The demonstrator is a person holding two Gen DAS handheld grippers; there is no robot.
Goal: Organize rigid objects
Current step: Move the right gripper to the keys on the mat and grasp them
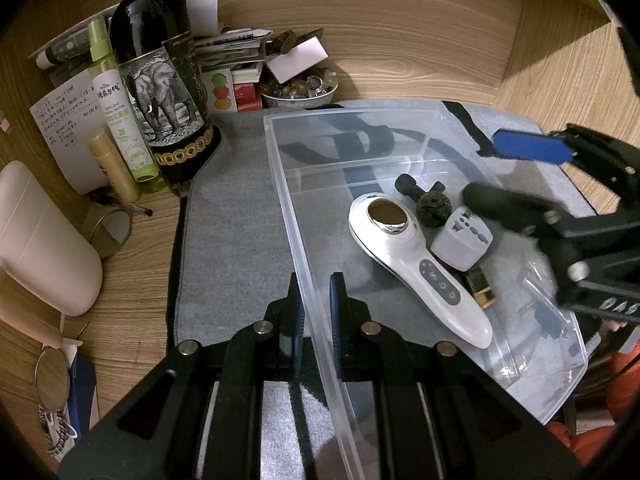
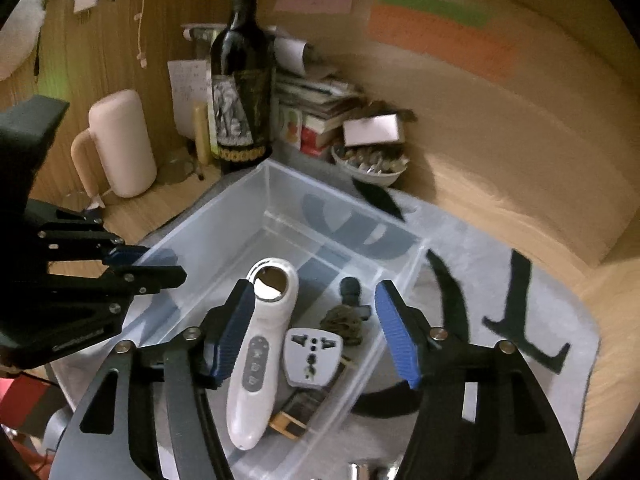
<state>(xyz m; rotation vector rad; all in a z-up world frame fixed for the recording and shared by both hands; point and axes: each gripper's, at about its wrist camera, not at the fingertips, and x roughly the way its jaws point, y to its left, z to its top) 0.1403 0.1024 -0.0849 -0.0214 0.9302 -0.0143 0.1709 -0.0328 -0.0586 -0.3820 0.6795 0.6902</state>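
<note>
The left tongs (image 1: 316, 308) are pinching the near-left wall of a clear plastic bin (image 1: 288, 184), one blue pad on each side of the wall. The bin is sitting on a grey mat (image 1: 236, 216) spread over the wooden surface (image 1: 136, 280).

The right tongs (image 2: 320, 332) are hovering wide open above the bin, gripping nothing; from the left wrist view they are reaching in from 3 o'clock.

Inside the bin, toward its 4 o'clock side, a white handheld massager (image 1: 416, 260) is lying at an angle, its metal disc pointing toward 11 o'clock. Just beside it, at its 3 o'clock, a white travel plug adapter (image 1: 462, 242) is resting, and a small black-and-gold object (image 1: 482, 290) is lying at the adapter's 6 o'clock. A dark knobbly ball with black stubs (image 1: 432, 204) is sitting at the adapter's 11 o'clock.

Outside the bin, at 10 o'clock, a dark wine bottle with an elephant label (image 1: 160, 92) is standing upright, a green spray bottle (image 1: 116, 112) beside it.
</note>
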